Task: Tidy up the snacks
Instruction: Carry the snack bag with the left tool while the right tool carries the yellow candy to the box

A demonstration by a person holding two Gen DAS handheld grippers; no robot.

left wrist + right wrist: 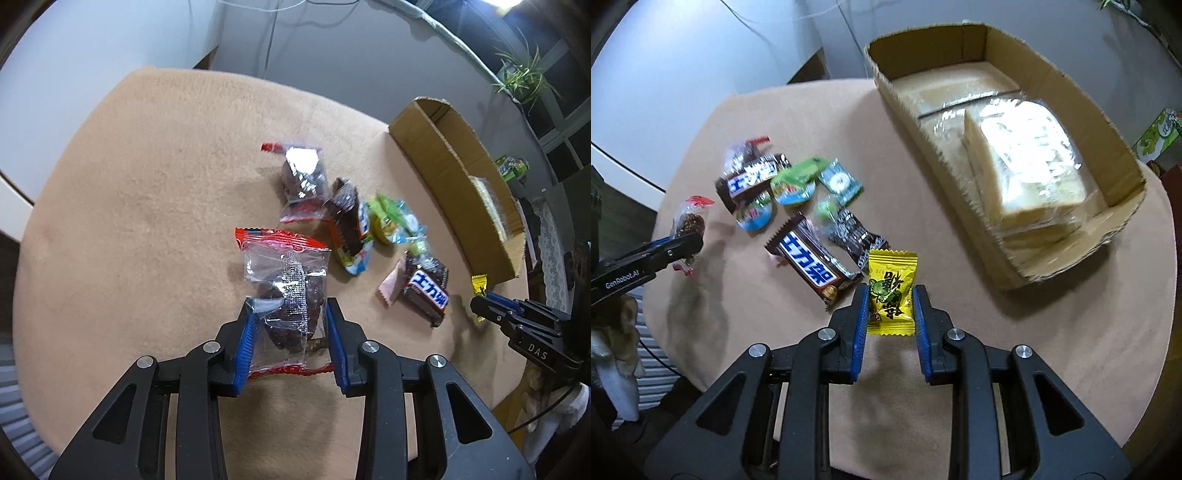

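My left gripper [289, 308] is shut on a clear red-edged packet with a dark snack [284, 291], held above the tan tabletop [129, 206]. My right gripper [891, 291] is shut on a yellow candy packet [891, 291], also lifted off the table. A pile of snacks lies between them: a second clear red-edged packet [303, 181], two brown chocolate bars [812, 260] [750, 177], green and blue jelly cups [794, 188] and a black wrapper [855, 232]. The cardboard box [1126, 155] holds wrapped pale cakes [1030, 166].
The round table's edge curves close on the left and near side. The left gripper's arm [646, 258] shows at the left of the right wrist view. The right gripper's arm [517, 321] shows at the right of the left wrist view. A green carton [1156, 136] stands beyond the box.
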